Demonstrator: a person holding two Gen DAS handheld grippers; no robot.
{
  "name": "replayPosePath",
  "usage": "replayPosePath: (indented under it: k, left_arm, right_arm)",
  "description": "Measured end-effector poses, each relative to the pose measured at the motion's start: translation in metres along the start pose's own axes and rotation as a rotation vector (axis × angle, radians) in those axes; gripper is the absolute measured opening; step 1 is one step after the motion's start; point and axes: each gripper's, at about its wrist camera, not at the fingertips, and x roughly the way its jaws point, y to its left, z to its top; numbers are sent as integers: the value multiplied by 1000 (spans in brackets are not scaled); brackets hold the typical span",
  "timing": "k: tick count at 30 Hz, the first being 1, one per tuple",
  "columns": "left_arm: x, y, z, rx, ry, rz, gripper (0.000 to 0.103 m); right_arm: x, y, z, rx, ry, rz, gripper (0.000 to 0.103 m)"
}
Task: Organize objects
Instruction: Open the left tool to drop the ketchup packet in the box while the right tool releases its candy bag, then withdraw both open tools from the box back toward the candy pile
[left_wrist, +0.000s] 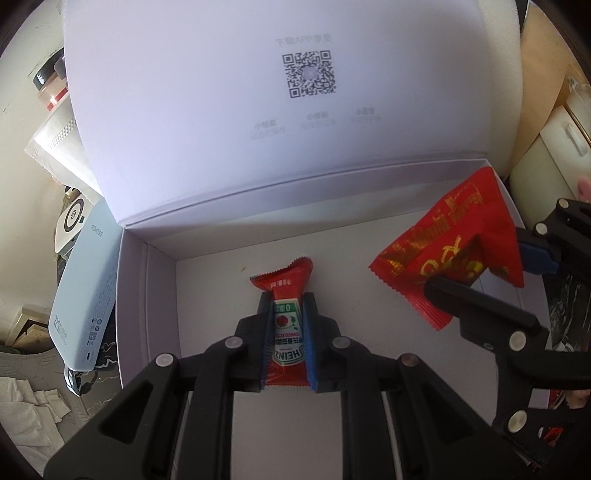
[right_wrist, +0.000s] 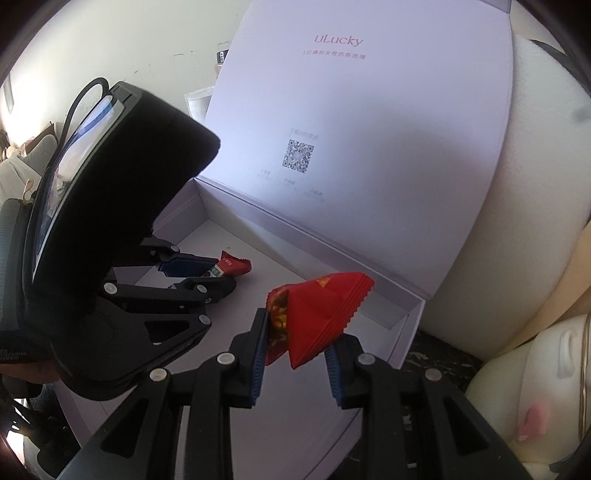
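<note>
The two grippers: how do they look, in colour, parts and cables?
Left gripper and right gripper are alike: black plastic linkage arms with round silver rivets, and blue ribbed pads inside the jaws. The left one has a bulky black body with a thin black cable.

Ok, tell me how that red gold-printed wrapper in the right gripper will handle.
The red wrapper looks floppy: it creases and folds between the right gripper fingers. Probably light, since a pinch at one end holds it above the white box. Its glossy film may slip.

Heinz ketchup sachet and crumpled red-gold packet, both over open white box.
</note>
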Motion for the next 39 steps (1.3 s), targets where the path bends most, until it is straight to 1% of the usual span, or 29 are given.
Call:
replayPosePath:
  k: [2,4,5,6,7,8,9,11,15,17,19,21,22,23,26,29,31,33,34,39]
  left_arm:
    - [0,0,-1,-5,4,7,17]
    - [-1,-1,-2,-7,11,31,24]
    - [-1,-1,-2,-5,15,58,34]
    - [-1,-2,-3,-2,19,81,48]
    - [-1,-3,-3,8,23,105,56]
    - [-1,-4,-4,19,26,118,68]
    - [-1,-5,-6,30,25,119,72]
    - [-2,-7,-10,39,27,100,74]
    - [-2,-11,-14,39,60,58,82]
    - [-3,-12,-15,41,82,60,83]
    - [-4,-12,-18,35,87,45,83]
    - [-6,-11,-21,15,87,22,83]
    - [-7,-11,-23,4,87,9,83]
    - [-9,-10,-25,-8,84,-1,83]
    - [-17,-9,-30,-42,70,-31,83]
    - [-29,-10,-35,-62,44,-36,83]
    - [-38,-11,-39,-69,26,-35,83]
    - [-45,-12,-43,-72,15,-34,83]
    - [-50,-13,-45,-77,8,-32,83]
    - [-70,-15,-57,-104,-20,-25,83]
  right_arm:
    - [0,-1,0,4,4,-1,28]
    - [-1,-3,-1,14,9,-1,28]
    - [-1,-4,-2,19,13,-4,28]
    - [-1,-5,-2,22,15,-4,28]
    - [-2,-6,-3,24,18,-4,28]
    - [-3,-7,-4,25,19,-2,28]
    - [-4,-7,-4,24,19,-2,28]
    - [-6,-6,-6,20,21,-6,28]
    - [-12,-6,-9,20,26,-5,28]
    - [-17,-6,-10,20,22,-10,29]
    - [-24,-7,-11,21,13,-16,29]
    - [-32,-8,-12,25,5,-23,32]
    - [-36,-9,-12,26,0,-27,36]
    - [-39,-9,-13,26,-3,-31,40]
    - [-52,-10,-16,21,-13,-38,45]
    - [-65,-12,-19,29,-22,-48,48]
    - [-72,-15,-19,33,-28,-55,50]
    - [-77,-7,-14,37,-35,-61,50]
    - [-79,-9,-13,38,-38,-62,50]
    - [-94,0,-19,48,-57,-78,52]
